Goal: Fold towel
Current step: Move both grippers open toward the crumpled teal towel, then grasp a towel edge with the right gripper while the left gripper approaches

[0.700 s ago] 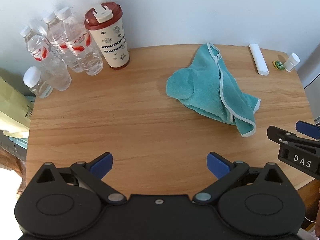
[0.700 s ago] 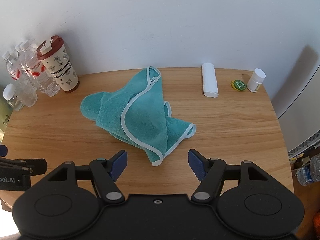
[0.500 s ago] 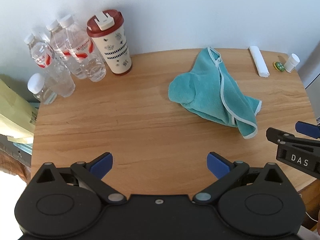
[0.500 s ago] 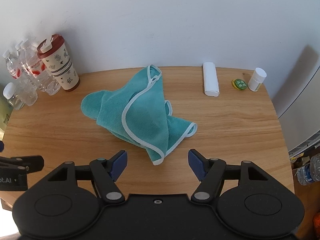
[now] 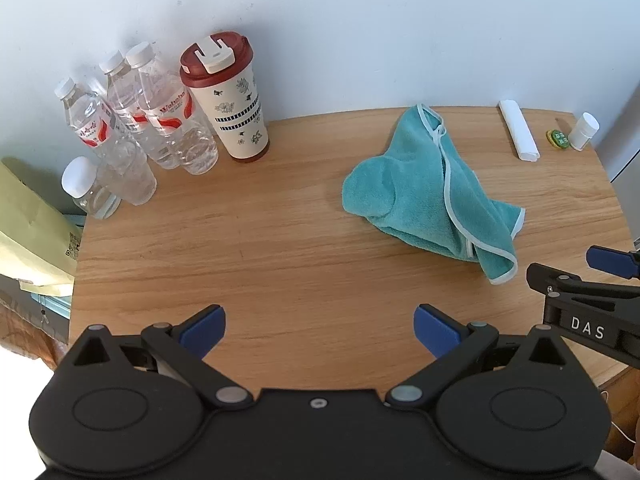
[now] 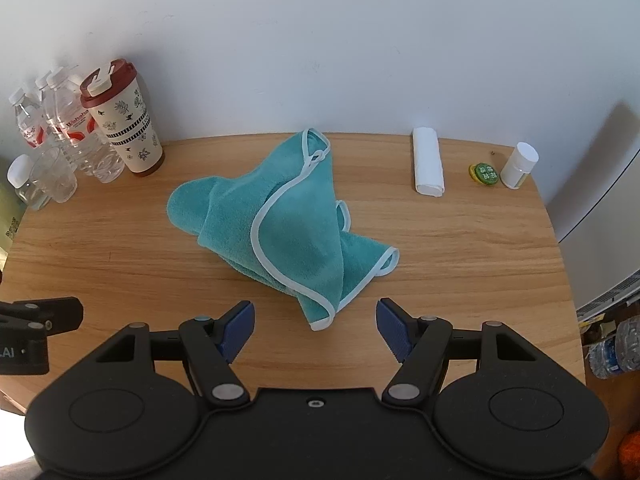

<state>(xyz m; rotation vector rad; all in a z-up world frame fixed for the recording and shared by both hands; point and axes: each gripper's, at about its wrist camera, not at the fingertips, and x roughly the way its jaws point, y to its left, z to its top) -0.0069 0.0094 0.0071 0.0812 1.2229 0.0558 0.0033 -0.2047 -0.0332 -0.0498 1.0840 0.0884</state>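
While crumpled: the towel (image 6: 288, 224) was seen heaped mid-frame on the desk (image 6: 460, 240).
Claws: left claw (image 5: 318, 326) and right claw (image 6: 314, 328) were held spread, gripping nothing.
Risk: several layers could be pinched together, since the hemmed corner lay atop folds.

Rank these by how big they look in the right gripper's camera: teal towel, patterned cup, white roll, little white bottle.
1. teal towel, though it lies nearest the camera.
2. patterned cup.
3. white roll.
4. little white bottle.
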